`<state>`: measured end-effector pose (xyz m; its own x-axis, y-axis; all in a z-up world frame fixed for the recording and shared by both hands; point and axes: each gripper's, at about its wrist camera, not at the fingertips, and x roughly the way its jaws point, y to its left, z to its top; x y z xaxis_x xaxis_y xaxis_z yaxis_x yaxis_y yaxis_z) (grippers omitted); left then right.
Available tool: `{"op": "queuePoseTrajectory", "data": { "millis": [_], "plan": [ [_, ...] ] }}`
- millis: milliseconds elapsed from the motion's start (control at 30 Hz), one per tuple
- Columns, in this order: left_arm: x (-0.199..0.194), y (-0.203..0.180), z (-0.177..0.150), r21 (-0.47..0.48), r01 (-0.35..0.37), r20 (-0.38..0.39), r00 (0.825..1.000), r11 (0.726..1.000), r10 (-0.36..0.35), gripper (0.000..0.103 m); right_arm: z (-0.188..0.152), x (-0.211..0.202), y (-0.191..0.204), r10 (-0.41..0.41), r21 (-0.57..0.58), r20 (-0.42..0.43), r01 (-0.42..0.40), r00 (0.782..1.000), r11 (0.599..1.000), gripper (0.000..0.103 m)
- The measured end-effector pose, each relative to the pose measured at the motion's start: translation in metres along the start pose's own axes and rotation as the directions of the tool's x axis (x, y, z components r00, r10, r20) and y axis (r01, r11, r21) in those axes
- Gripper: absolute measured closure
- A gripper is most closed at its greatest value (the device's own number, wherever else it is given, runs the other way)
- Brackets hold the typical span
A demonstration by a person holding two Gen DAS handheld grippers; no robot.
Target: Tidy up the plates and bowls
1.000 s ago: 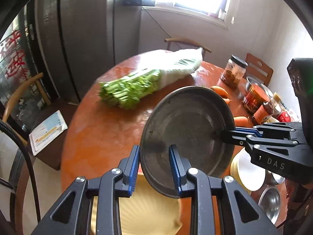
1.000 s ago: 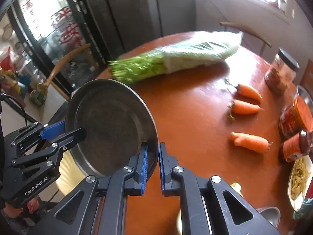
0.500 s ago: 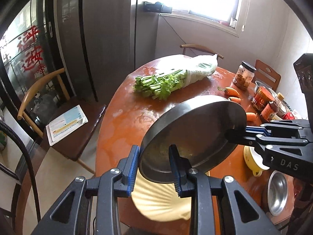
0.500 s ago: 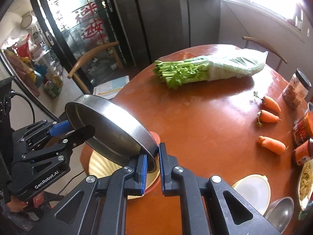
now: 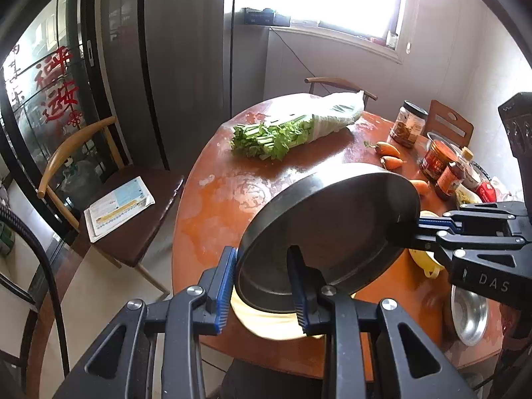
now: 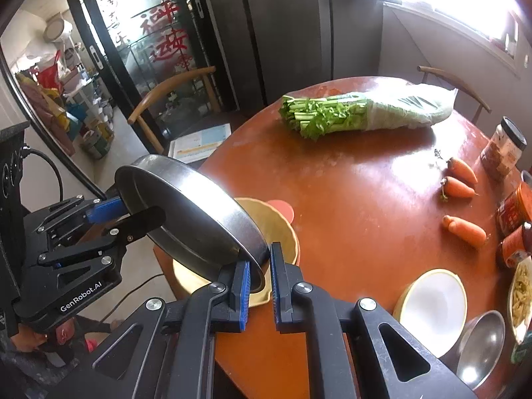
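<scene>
A round steel plate [image 5: 327,229] is held tilted in the air between both grippers. My left gripper [image 5: 262,286] is shut on its near rim, and my right gripper [image 5: 404,231] grips the opposite rim. In the right wrist view the plate [image 6: 186,212] slopes down to my right gripper [image 6: 259,277], with my left gripper [image 6: 133,214] at its far rim. A yellow scalloped plate [image 5: 266,319] lies on the table under it and also shows in the right wrist view [image 6: 276,229]. A yellow-rimmed white bowl [image 6: 432,306] and a steel bowl [image 6: 482,345] sit at the right.
The round orange table [image 6: 349,199] holds a bag of celery [image 6: 362,111], three carrots [image 6: 464,227], several jars [image 5: 439,163] and a dish of food [image 6: 520,296]. A wooden chair [image 5: 109,179] with a paper on its seat stands left of the table.
Both grippers have pulled back and up from the table with the steel plate. The plate has tipped from facing me to a flatter slope above the yellow plate.
</scene>
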<state>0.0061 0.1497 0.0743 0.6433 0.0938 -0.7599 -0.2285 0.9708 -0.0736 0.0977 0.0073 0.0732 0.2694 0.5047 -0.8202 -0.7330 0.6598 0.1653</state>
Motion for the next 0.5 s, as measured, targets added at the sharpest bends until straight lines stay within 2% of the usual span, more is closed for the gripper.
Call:
{"op": "queuePoseTrajectory", "data": {
  "millis": [233, 500],
  "plan": [
    [0.002, -0.002, -0.012, 0.015, -0.002, -0.029, 1.0, 1.0, 0.003, 0.072, -0.01, 0.005, 0.002, 0.011, 0.006, -0.035, -0.011, 0.999, 1.0, 0.091],
    [0.038, 0.0, -0.019, 0.009, 0.0, -0.084, 0.996, 1.0, 0.001, 0.072, -0.017, 0.042, -0.014, 0.038, 0.066, -0.101, -0.031, 0.994, 0.997, 0.092]
  ]
}}
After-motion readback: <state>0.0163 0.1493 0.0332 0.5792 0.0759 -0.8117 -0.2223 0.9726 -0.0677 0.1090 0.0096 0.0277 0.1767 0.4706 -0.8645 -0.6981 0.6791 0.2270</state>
